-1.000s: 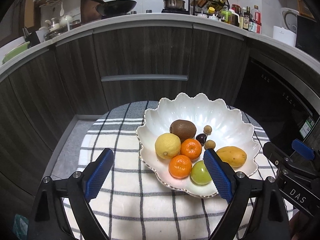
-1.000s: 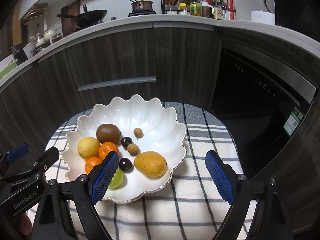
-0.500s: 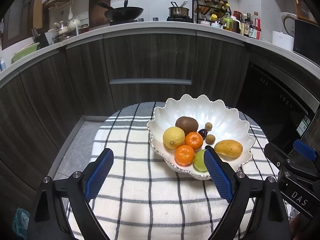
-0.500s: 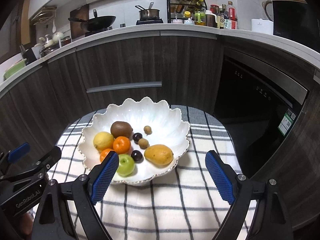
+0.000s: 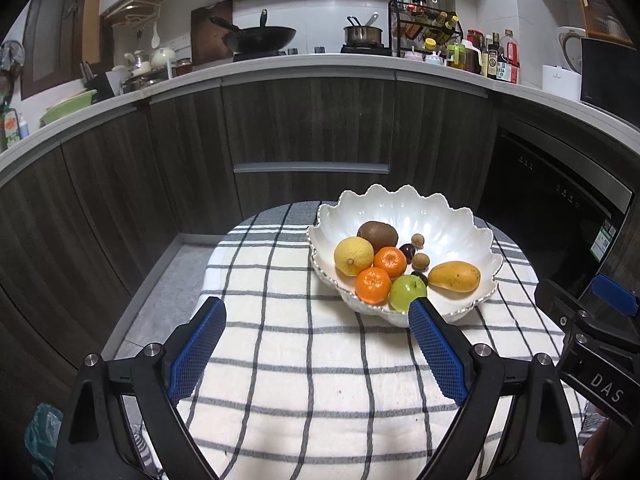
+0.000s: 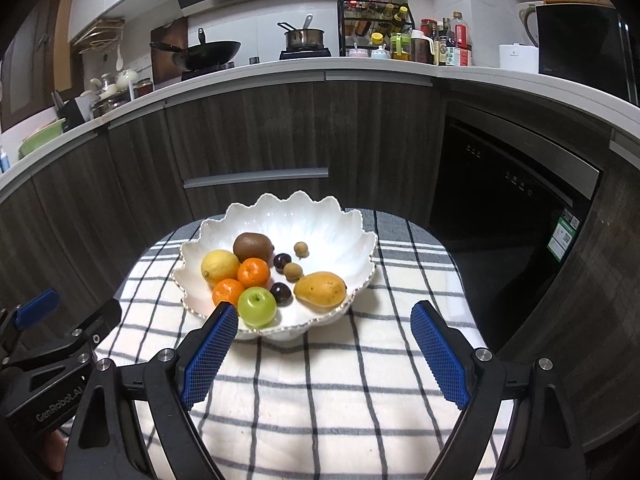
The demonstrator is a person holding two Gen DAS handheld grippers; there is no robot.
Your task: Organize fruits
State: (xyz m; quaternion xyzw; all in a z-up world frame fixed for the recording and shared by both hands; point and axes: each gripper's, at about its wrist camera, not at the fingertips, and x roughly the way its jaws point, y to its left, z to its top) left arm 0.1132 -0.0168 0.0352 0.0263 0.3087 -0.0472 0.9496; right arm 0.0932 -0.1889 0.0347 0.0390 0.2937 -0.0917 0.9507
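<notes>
A white scalloped bowl (image 5: 448, 224) (image 6: 320, 220) stands on a checked cloth. It holds a kiwi (image 5: 377, 232), a lemon (image 5: 353, 256), two tangerines (image 5: 390, 262) (image 5: 373, 285), a green apple (image 5: 407, 292) (image 6: 257, 306), a mango (image 5: 454, 277) (image 6: 320, 289), dark plums (image 6: 282, 260) and small brown longans (image 6: 301, 249). My left gripper (image 5: 316, 322) is open and empty, short of the bowl and to its left. My right gripper (image 6: 325, 332) is open and empty, just short of the bowl's near rim.
The checked cloth (image 5: 320, 360) covers a small round table. Dark cabinets (image 5: 312, 128) and a black oven (image 6: 500, 200) stand behind it. The counter above holds a wok (image 5: 256, 38), a pot and bottles. The floor shows at the left.
Both grippers have pulled back and up from the bowl, so it looks smaller and farther. Both stayed open and empty. The fruits have not moved.
</notes>
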